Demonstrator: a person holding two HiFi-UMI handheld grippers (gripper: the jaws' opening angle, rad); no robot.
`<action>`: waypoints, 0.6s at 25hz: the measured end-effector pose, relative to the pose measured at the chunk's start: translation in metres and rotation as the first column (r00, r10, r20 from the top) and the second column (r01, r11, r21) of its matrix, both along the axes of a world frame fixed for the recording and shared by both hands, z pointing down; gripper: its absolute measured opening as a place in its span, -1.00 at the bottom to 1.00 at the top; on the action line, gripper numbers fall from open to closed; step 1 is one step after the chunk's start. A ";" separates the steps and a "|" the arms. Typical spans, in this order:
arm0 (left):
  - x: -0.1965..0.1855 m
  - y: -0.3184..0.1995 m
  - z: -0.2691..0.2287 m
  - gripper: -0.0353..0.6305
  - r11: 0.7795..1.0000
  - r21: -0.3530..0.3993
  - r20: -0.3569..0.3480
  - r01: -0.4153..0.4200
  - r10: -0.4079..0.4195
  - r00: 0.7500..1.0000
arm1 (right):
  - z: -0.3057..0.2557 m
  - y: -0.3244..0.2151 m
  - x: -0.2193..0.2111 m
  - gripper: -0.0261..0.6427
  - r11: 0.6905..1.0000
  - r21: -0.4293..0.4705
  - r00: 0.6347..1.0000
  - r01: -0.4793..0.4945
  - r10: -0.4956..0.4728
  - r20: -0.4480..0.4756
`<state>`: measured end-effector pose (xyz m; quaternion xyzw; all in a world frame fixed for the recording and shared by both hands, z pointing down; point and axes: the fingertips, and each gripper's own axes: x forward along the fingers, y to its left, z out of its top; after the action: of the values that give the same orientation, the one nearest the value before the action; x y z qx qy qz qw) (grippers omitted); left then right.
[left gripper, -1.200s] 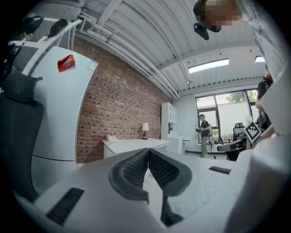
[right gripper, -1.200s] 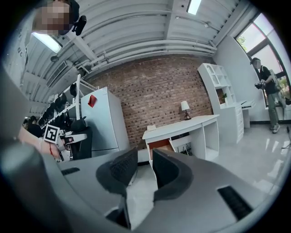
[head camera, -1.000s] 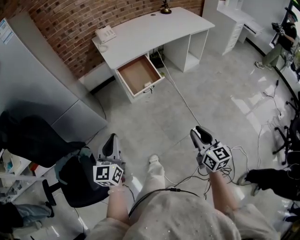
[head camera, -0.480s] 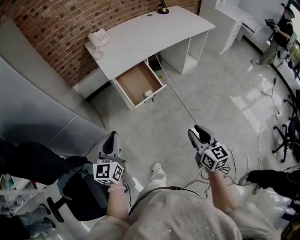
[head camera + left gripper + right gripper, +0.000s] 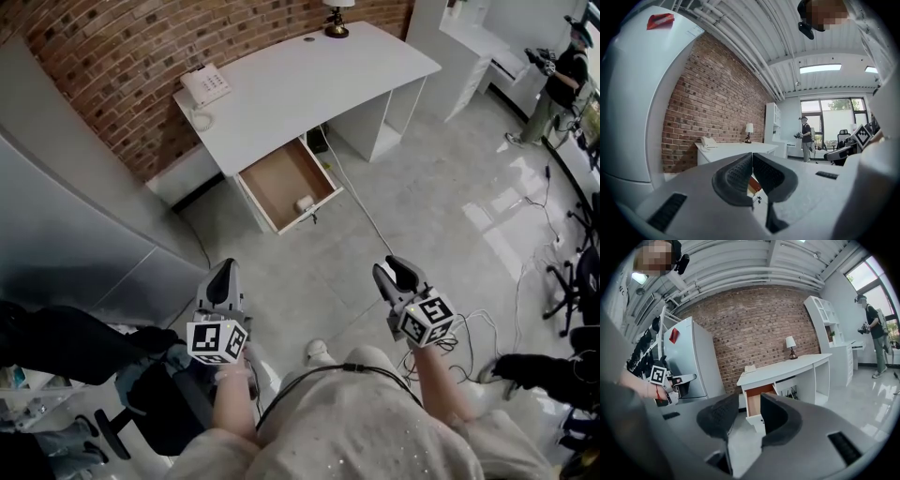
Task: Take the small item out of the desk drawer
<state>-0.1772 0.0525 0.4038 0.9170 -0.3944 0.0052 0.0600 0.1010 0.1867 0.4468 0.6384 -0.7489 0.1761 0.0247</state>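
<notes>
The white desk [image 5: 309, 80] stands against the brick wall, with its wooden drawer [image 5: 281, 178] pulled out. A small white item [image 5: 305, 202] lies near the drawer's front right corner. Both grippers hover over the floor, well short of the desk. My left gripper [image 5: 222, 272] is shut and empty; in its own view its pads [image 5: 740, 171] meet. My right gripper [image 5: 394, 269] points at the drawer [image 5: 757, 399], open, with nothing between the jaws. My right gripper [image 5: 749, 409] frames the desk [image 5: 787, 367] through the gap.
A phone [image 5: 206, 86] and a lamp [image 5: 336, 19] sit on the desk. A grey fridge [image 5: 75, 216] stands left, a black chair [image 5: 159, 380] at lower left. Cables [image 5: 469, 323] trail on the floor at right. A person [image 5: 561, 75] stands by white shelves [image 5: 469, 33].
The desk and drawer have slid lower and rightward in the head view as the person steps closer. Both grippers keep their places in the view. The right jaws stand slightly wider.
</notes>
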 end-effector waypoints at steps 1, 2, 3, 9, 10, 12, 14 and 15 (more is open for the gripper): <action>0.000 -0.004 0.000 -0.88 1.000 -0.002 -0.003 0.004 -0.004 1.000 | -0.001 -0.005 -0.002 -0.47 1.000 0.002 1.000 0.008 -0.008 -0.001; 0.000 -0.006 0.001 -0.88 1.000 -0.005 -0.004 0.006 -0.006 1.000 | -0.002 -0.008 -0.004 -0.47 1.000 0.001 1.000 0.017 -0.017 -0.002; 0.001 -0.007 0.003 -0.88 1.000 -0.008 -0.004 0.005 -0.005 1.000 | -0.002 -0.011 -0.004 -0.47 1.000 0.000 1.000 0.024 -0.024 -0.005; 0.015 -0.017 0.015 -0.88 1.000 -0.015 0.019 -0.004 0.004 1.000 | 0.002 -0.038 0.009 -0.46 0.999 0.005 0.999 0.048 -0.048 -0.015; 0.017 -0.020 0.016 -0.88 1.000 -0.015 0.023 0.002 -0.001 1.000 | 0.004 -0.043 0.011 -0.46 0.998 0.002 0.998 0.058 -0.058 -0.015; 0.020 -0.029 0.017 -0.88 1.000 -0.012 0.030 0.014 -0.014 0.999 | 0.010 -0.057 0.017 -0.46 0.997 -0.005 0.997 0.075 -0.076 -0.012; 0.023 -0.040 0.018 -0.88 0.999 -0.011 0.036 0.034 -0.034 0.999 | 0.016 -0.074 0.024 -0.46 0.995 -0.012 0.995 0.096 -0.096 -0.005; 0.024 -0.046 0.019 -0.88 0.999 -0.012 0.038 0.052 -0.052 0.998 | 0.018 -0.083 0.027 -0.46 0.993 -0.016 0.993 0.115 -0.115 -0.003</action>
<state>-0.1531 0.0063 0.4228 0.9057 -0.4191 0.0234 0.0587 0.1283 0.1033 0.4648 0.5944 -0.7829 0.1791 0.0414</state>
